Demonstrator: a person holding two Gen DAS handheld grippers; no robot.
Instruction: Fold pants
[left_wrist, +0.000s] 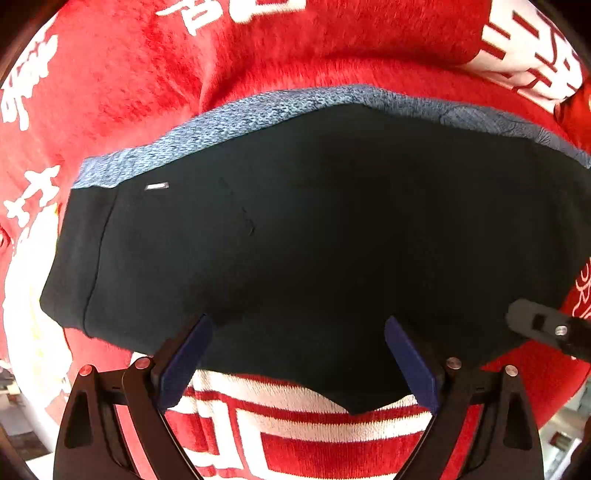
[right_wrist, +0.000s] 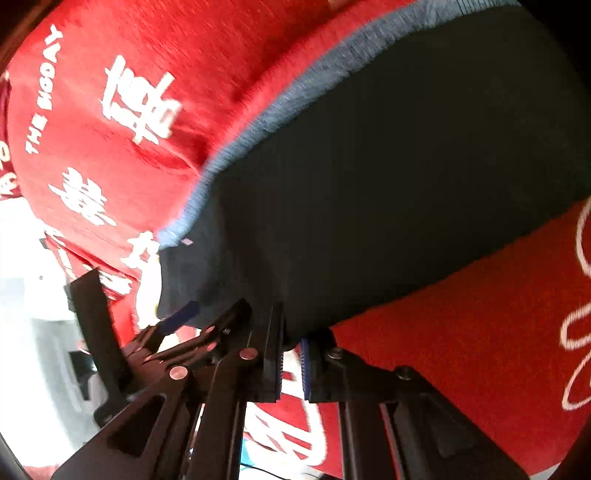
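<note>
Red cloth (left_wrist: 140, 74): red fabric with white printed characters, spread under the pants on every side.
Pants (left_wrist: 295, 229): dark, folded into a broad flat bundle that lies on the red cloth, with a blue-grey knit waistband (left_wrist: 229, 122) along its far edge and a small pale tag (left_wrist: 157, 186) just below the waistband's left end.
Left gripper (left_wrist: 298, 360): jaws wide apart, blue pads (left_wrist: 184, 363) set at the pants' near edge; the fabric lies between the fingers and nothing is clamped.
Right gripper (right_wrist: 293, 363): at the pants' near right edge, jaws drawn almost together; the dark hem seems to sit at the tips, though the blurred view leaves the hold uncertain.
Right gripper in the left view: a black finger touches the pants' right edge.
</note>
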